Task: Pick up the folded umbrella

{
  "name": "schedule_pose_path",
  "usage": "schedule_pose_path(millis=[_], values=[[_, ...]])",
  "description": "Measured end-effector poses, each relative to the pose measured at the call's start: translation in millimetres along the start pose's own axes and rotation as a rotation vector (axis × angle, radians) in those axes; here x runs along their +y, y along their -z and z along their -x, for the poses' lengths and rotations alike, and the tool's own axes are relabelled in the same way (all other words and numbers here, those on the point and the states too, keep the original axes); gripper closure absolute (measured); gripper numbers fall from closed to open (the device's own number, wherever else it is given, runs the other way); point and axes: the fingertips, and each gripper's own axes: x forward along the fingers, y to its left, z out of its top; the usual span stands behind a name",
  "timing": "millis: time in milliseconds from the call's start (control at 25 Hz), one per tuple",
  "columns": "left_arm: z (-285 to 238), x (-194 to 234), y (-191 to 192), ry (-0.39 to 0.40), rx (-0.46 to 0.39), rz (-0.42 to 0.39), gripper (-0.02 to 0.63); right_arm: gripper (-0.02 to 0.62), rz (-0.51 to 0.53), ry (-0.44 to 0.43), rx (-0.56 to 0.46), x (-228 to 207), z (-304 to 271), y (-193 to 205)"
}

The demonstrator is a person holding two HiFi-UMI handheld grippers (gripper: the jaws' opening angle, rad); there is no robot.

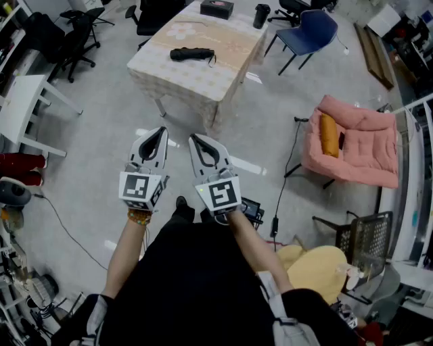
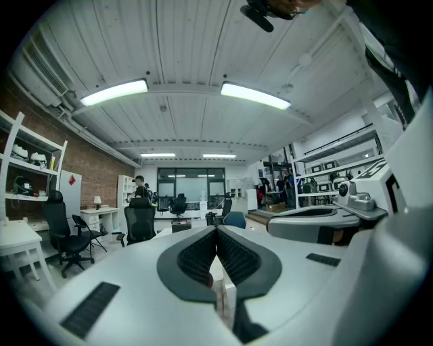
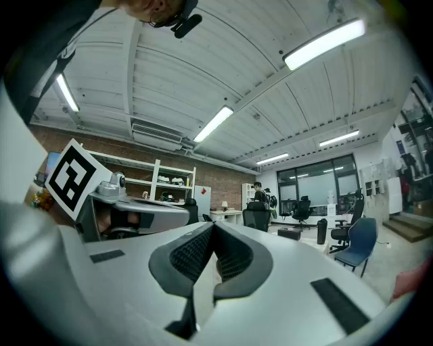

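Note:
A black folded umbrella (image 1: pixel 192 54) lies on a table (image 1: pixel 223 76) with a pale checked cloth, far ahead in the head view. My left gripper (image 1: pixel 160 132) and right gripper (image 1: pixel 193 139) are held side by side over the floor, well short of the table, both pointing level toward it. Each has its jaws together at the tips with nothing between them. In the left gripper view the left gripper (image 2: pixel 216 230) looks across the room, with the right gripper's body (image 2: pixel 318 226) beside it. In the right gripper view the right gripper (image 3: pixel 213 226) is shut too.
A black box (image 1: pixel 217 8) and a dark cup (image 1: pixel 261 15) stand at the table's far end. A blue chair (image 1: pixel 308 34) is behind the table, a pink cushioned chair (image 1: pixel 355 142) to the right, a white table (image 1: pixel 24 111) to the left. Cables run across the floor.

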Motion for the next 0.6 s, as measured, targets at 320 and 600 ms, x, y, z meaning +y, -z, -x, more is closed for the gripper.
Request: schedule_pose_path(millis=[320,600], values=[[-6,29,6,0.008,0.000,0.007,0.592,0.578,0.000,0.020,-0.009,3,-27,-3],[-9,76,10,0.037,-0.011,0.016,0.592,0.578,0.019,0.045,0.012,21,-70,5]])
